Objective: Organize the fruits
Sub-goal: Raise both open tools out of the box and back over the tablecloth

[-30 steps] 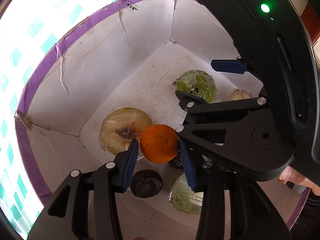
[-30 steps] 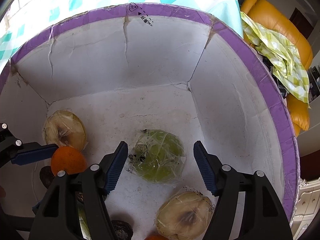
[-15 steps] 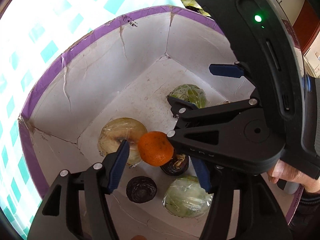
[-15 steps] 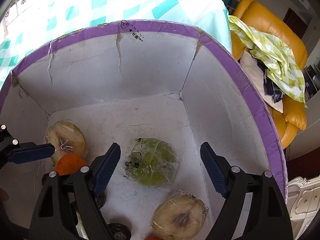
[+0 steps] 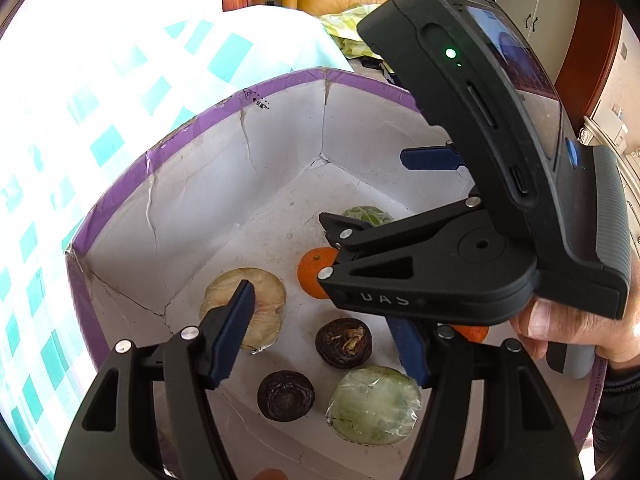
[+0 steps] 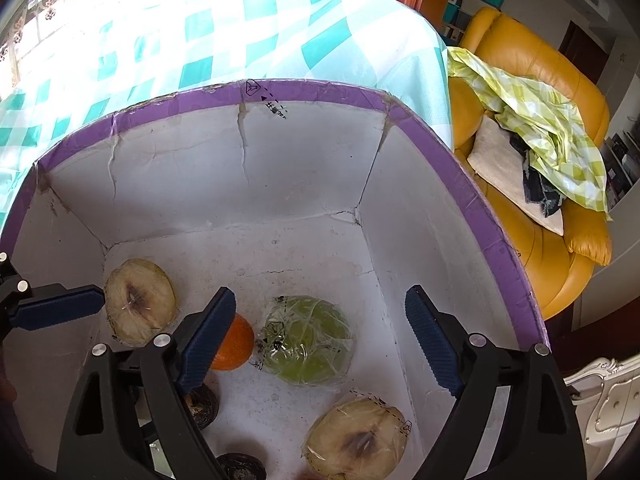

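Both grippers hang over a white box (image 6: 280, 184) with a purple rim, standing on a teal checked cloth (image 6: 208, 40).

The left gripper (image 5: 324, 336) stands with its jaws apart and nothing between the pads; they have just been opening, and the orange (image 5: 316, 268) lies free on the box floor. In the right wrist view the orange (image 6: 236, 342) sits just beside the wrapped green fruit (image 6: 306, 340), partly behind that gripper's left finger.

The right gripper (image 6: 324, 334) is spread wide, its jaws having just been opening. The green fruit lies on the floor between the fingers, and the pads do not touch it.

Also on the floor: 2 wrapped pale halves with brown cores, 1 at the left (image 6: 140, 306) and 1 near the front (image 6: 356, 436); 2 dark shrivelled fruits (image 5: 343, 342) (image 5: 285, 396); a wrapped pale-green piece (image 5: 374, 404). A second orange shape shows behind the right gripper's body, probably another orange, though most of it is hidden.

A hand (image 5: 576, 332) holds the right gripper's handle. A yellow sofa (image 6: 532, 80) stands beyond the table.
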Motion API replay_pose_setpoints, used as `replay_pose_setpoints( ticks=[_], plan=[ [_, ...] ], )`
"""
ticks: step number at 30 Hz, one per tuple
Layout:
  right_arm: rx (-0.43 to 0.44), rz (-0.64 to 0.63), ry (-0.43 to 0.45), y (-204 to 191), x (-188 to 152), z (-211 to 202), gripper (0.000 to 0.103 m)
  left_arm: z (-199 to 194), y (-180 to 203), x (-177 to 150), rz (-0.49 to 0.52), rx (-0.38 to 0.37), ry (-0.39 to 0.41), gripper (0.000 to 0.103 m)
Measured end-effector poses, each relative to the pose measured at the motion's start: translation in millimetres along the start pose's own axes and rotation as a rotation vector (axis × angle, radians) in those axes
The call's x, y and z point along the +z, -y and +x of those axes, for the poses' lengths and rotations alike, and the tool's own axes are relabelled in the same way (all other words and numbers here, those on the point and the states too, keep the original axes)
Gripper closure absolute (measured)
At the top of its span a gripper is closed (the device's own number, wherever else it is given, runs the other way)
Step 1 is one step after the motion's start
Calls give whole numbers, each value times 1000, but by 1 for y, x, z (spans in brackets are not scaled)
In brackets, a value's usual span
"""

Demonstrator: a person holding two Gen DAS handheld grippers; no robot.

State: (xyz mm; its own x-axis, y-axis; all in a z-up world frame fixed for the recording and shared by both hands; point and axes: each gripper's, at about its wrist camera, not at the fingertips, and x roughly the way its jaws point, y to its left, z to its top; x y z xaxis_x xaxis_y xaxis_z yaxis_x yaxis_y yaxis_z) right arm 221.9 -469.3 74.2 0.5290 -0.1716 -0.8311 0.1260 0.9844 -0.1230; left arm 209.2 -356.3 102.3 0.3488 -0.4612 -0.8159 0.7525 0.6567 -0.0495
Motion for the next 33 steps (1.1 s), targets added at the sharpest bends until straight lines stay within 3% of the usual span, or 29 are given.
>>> replay_pose_setpoints(
  ticks=[5,8,15,19,23,27,33],
  plan=[
    [-10,-4,38,-1,0,-9,19,-9,5,-6,6,24,80,28],
    [-13,10,85,2,2,-19,18,-20,10,-12,0,46,130,13],
    [0,130,206,25,7,-49,17,-70,4,-30,-99,27,278,4],
    [35,172,299,32,7,-76,17,-101,1,-46,-138,43,393,2],
    [38,168,387,26,4,-109,17,-126,-2,-64,-110,107,483,2],
    [65,167,458,19,-1,-141,17,-156,-14,-90,-143,177,534,2],
    [156,174,576,2,-19,-193,17,-194,-54,-133,-280,288,534,2]
  ],
)
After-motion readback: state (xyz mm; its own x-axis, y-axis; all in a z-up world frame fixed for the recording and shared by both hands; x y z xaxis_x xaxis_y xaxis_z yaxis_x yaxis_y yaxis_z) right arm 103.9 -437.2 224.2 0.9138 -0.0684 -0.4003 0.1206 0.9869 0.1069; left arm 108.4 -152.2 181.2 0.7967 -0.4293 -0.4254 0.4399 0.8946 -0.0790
